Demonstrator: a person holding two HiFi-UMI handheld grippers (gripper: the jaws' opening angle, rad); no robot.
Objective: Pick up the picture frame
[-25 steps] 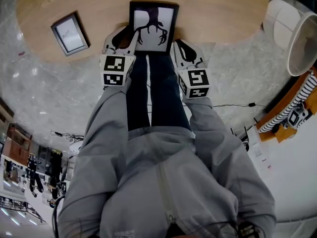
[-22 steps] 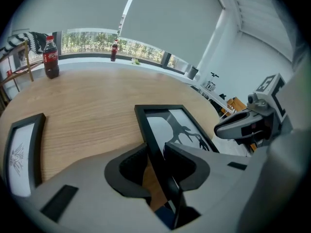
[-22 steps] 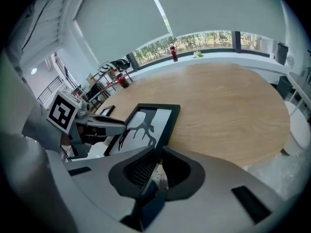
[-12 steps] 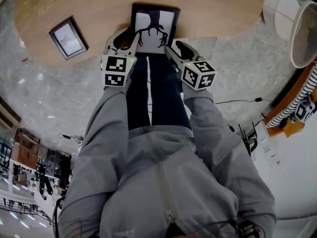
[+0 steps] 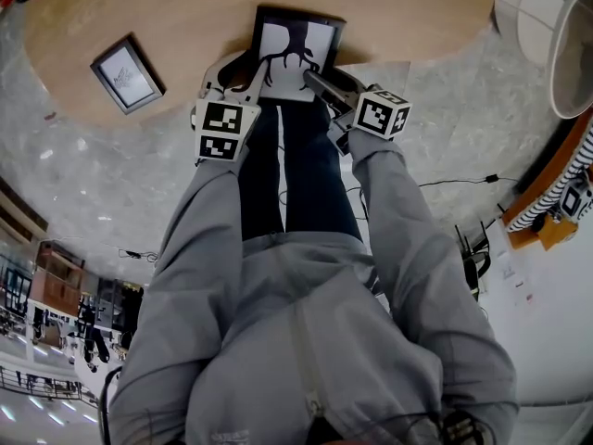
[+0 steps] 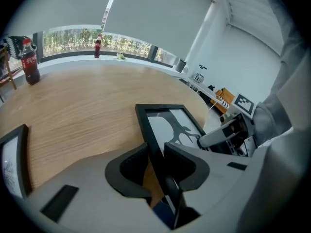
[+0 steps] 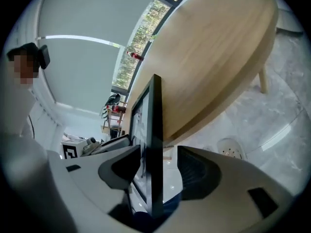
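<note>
The picture frame (image 5: 298,46), black-edged with a dark tree print, lies at the near edge of the round wooden table (image 5: 185,12) and sticks out over it. My left gripper (image 5: 243,74) holds its left rail. In the left gripper view that rail (image 6: 154,140) runs between the jaws (image 6: 155,152), both pads touch it, and the jaws are closing. My right gripper (image 5: 315,80) is rolled onto its side at the right rail. In the right gripper view the frame's edge (image 7: 156,110) stands between the opening jaws (image 7: 159,159), with a gap beside the right pad.
A second, smaller grey frame (image 5: 127,72) lies flat on the table to the left (image 6: 12,164). Two cola bottles (image 6: 30,62) (image 6: 98,46) stand at the far rim. A white lampshade (image 5: 565,63) stands on the marble floor at the right. My legs are below the frame.
The right gripper rolled over, opened wide from shut and moved in so the frame's right rail sits between its jaws. The left gripper stayed on the left rail.
</note>
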